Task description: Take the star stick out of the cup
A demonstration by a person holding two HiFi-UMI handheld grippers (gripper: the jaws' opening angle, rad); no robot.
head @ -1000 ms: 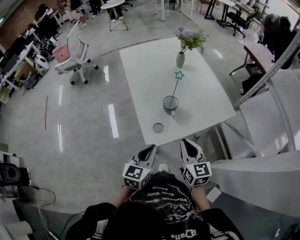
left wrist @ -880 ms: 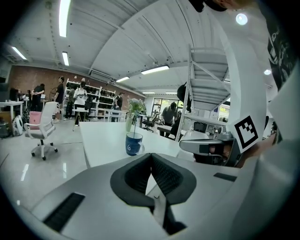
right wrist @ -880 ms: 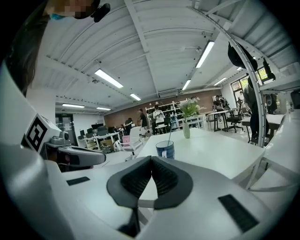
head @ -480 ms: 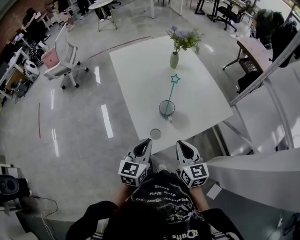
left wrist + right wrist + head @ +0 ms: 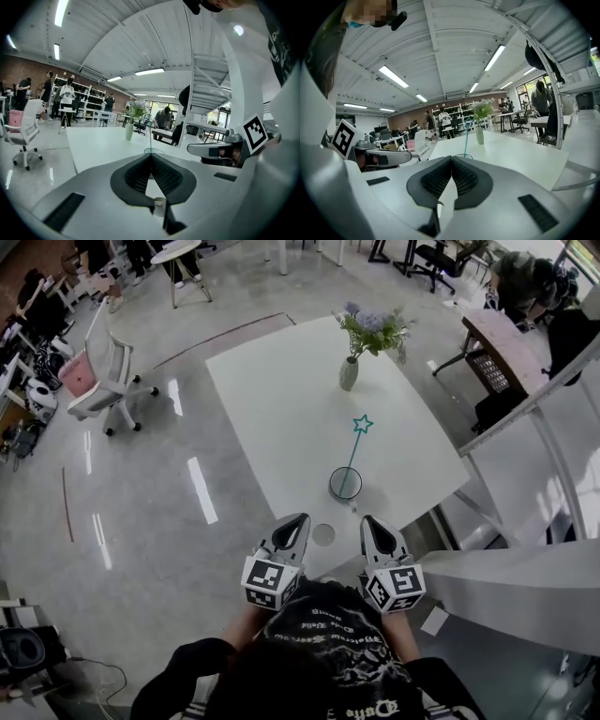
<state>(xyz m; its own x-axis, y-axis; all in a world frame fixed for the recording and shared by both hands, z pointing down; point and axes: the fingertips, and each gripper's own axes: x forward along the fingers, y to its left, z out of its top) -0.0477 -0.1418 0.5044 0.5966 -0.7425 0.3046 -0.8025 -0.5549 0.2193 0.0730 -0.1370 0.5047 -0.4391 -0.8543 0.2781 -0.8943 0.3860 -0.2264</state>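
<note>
A cup (image 5: 345, 484) stands near the front edge of the white table (image 5: 281, 399), with a teal star stick (image 5: 357, 438) leaning out of it toward the far side. In the right gripper view the stick (image 5: 465, 138) rises from the cup rim (image 5: 464, 156) just beyond the jaws. My left gripper (image 5: 298, 518) and right gripper (image 5: 367, 520) hover side by side at the table's near edge, short of the cup. Both are shut with nothing between their jaws. The cup rim (image 5: 153, 151) peeks over the left gripper's (image 5: 151, 157) shut tips.
A vase of flowers (image 5: 351, 367) stands at the table's far side. A small round disc (image 5: 323, 534) lies near the front edge by the left gripper. An office chair (image 5: 94, 385) stands on the floor at left. White railing (image 5: 525, 559) runs along the right.
The view has shifted: the table and cup sit closer to both grippers than a second ago. Both grippers stay shut and side by side.
</note>
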